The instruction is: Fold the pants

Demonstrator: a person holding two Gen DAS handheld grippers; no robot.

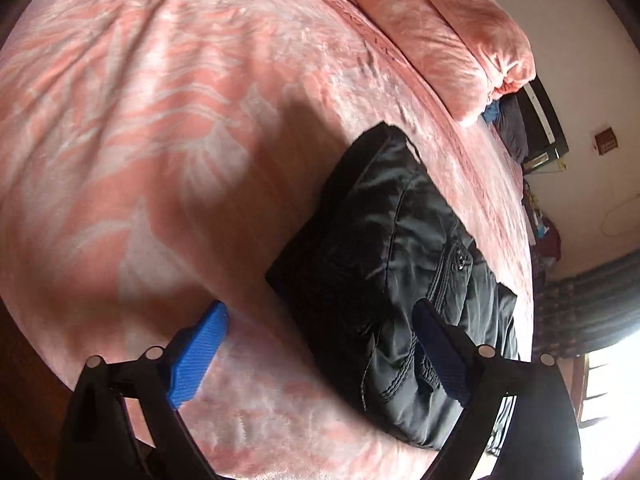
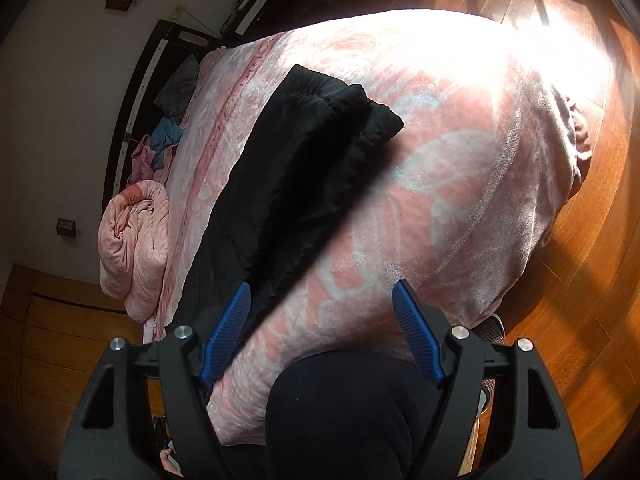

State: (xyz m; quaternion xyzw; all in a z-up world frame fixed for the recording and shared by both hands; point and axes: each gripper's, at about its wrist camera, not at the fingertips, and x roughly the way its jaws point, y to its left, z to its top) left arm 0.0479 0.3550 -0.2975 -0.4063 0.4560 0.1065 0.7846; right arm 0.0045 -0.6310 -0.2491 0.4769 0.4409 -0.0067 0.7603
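Your bed (image 1: pixel 140 128) is the biggest thing here, and a pink blanket with pale leaf shapes (image 2: pixel 440 200) covers all of it. A rolled-up pink quilt (image 1: pixel 448 28) sits on the bed, beyond the black pants. The wooden floor (image 2: pixel 580 280) lies past the bed's edge, with bright sun falling on it and on that side of the blanket. The black pants (image 1: pixel 384 240) lie folded into a thick bundle on the blanket, near the bed's edge. In the right wrist view the black pants (image 2: pixel 288 168) look like a long dark strip.

Your left tongs (image 1: pixel 320 344) are spread wide and hold nothing. One blue pad (image 1: pixel 200 352) is over the blanket and the other is over the near end of the pants. I cannot tell if it touches them.

Your right tongs (image 2: pixel 322 336) are spread wide too, and hold nothing. One blue pad (image 2: pixel 228 332) is by the pants' edge.
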